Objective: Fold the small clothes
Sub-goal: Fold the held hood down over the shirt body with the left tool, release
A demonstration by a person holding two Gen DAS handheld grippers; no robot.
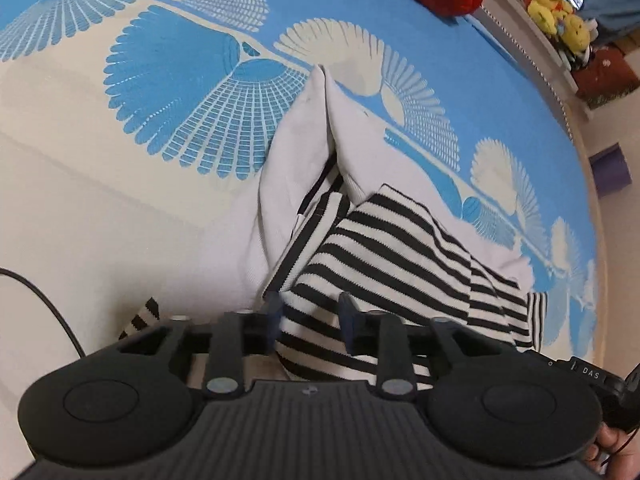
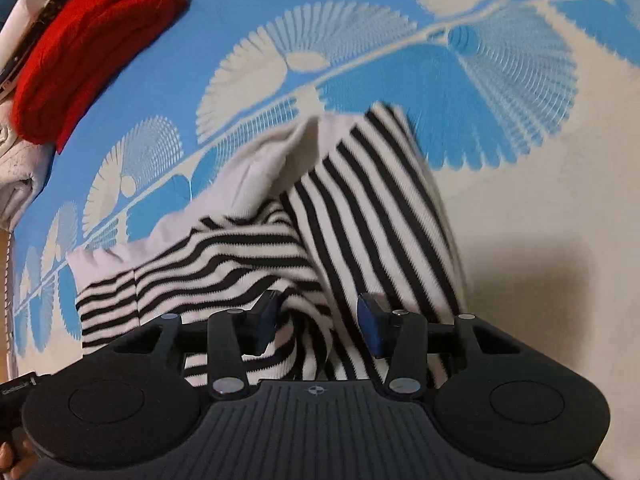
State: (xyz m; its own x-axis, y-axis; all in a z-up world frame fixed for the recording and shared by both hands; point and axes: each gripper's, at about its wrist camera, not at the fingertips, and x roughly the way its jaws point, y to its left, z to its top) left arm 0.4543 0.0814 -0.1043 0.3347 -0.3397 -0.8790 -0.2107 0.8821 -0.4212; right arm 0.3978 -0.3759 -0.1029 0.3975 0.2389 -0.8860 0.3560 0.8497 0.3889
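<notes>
A bed covered with a blue and cream bedspread (image 1: pixel 180 92) with fan patterns fills both views. In the left wrist view, a black cable (image 1: pixel 48 304) lies at the left edge, the striped garment (image 1: pixel 384 248) lies in the middle on the bedspread with its white parts (image 1: pixel 296 140) folded upward, and yellow plush toys (image 1: pixel 556 16) sit on a shelf at the far right. The left gripper (image 1: pixel 310 320) has the striped cloth between its fingers; they look a little apart, so I cannot tell if it pinches it. The right wrist view alone shows fully the red folded cloth (image 2: pixel 92 40) at the upper left. There, the right gripper (image 2: pixel 318 320) stands partly open over the stripes, its pads not pressing the cloth.
</notes>
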